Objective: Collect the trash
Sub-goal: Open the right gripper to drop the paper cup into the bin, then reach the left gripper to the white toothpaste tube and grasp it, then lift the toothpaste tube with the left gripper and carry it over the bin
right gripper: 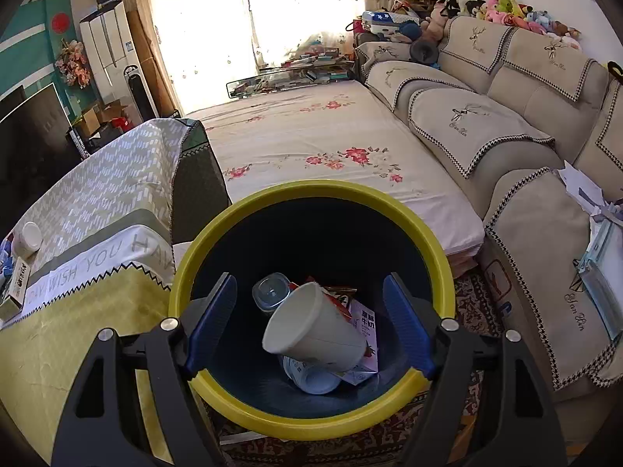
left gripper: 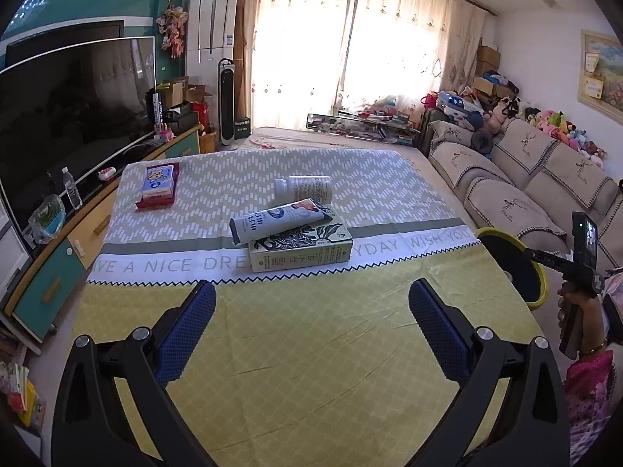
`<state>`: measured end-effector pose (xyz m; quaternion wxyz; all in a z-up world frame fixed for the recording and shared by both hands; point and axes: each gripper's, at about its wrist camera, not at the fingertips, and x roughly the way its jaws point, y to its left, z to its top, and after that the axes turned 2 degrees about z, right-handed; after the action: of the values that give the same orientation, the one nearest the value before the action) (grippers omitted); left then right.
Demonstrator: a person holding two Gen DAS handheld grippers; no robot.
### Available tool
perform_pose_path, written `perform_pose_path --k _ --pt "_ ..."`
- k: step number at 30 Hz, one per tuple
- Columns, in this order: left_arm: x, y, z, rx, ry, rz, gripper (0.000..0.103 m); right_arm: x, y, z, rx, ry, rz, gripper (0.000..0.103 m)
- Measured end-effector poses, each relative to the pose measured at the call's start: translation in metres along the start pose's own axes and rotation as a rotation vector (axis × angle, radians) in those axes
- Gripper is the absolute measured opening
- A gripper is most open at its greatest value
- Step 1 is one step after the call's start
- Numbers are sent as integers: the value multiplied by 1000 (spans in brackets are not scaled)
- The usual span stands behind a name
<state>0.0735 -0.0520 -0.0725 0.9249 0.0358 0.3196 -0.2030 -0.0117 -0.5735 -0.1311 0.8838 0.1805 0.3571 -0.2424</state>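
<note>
Drop step here: right gripper (right gripper: 309,311) over the yellow-rimmed bin (right gripper: 311,426), fingers apart, paper cup (right gripper: 315,334) inside. Left gripper (left gripper: 311,311) wide, empty; next the tube (left gripper: 280,220) mid-counter.

The left wrist view is aimed low across the cloth-covered table (left gripper: 272,350) toward the curtained window (left gripper: 350,58). The right wrist view is tilted down, close above the yellow-rimmed bin (right gripper: 311,194). Bin (left gripper: 537,295), table edge (right gripper: 78,272) and sofa (right gripper: 506,116) are shared.
</note>
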Motion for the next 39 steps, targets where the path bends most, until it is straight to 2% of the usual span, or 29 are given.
perform_pose_path --k 12,17,22,24,26,27,28,30,35,39 --pt "61 27 26 21 52 9 98 -8 24 2 -37 -4 33 73" --pt "90 34 45 107 42 18 98 -9 33 2 -60 1 44 73" --pt "123 34 62 207 47 -24 97 -8 41 2 -77 10 52 73" --pt "138 35 64 221 68 -54 92 -7 43 2 -83 14 53 73" --pt "151 35 65 223 102 -84 83 -7 44 2 -86 16 54 73" --pt "154 35 64 225 111 -101 75 -7 45 2 -86 17 55 73" --pt "159 34 64 228 122 -104 70 -6 45 3 -86 19 56 73" --pt "165 33 60 231 137 -96 68 -6 45 3 -88 22 56 73" --pt "171 29 56 241 150 -108 46 -5 46 2 -89 24 61 73" --pt "169 24 51 266 151 -95 35 -6 46 1 -88 25 69 73"
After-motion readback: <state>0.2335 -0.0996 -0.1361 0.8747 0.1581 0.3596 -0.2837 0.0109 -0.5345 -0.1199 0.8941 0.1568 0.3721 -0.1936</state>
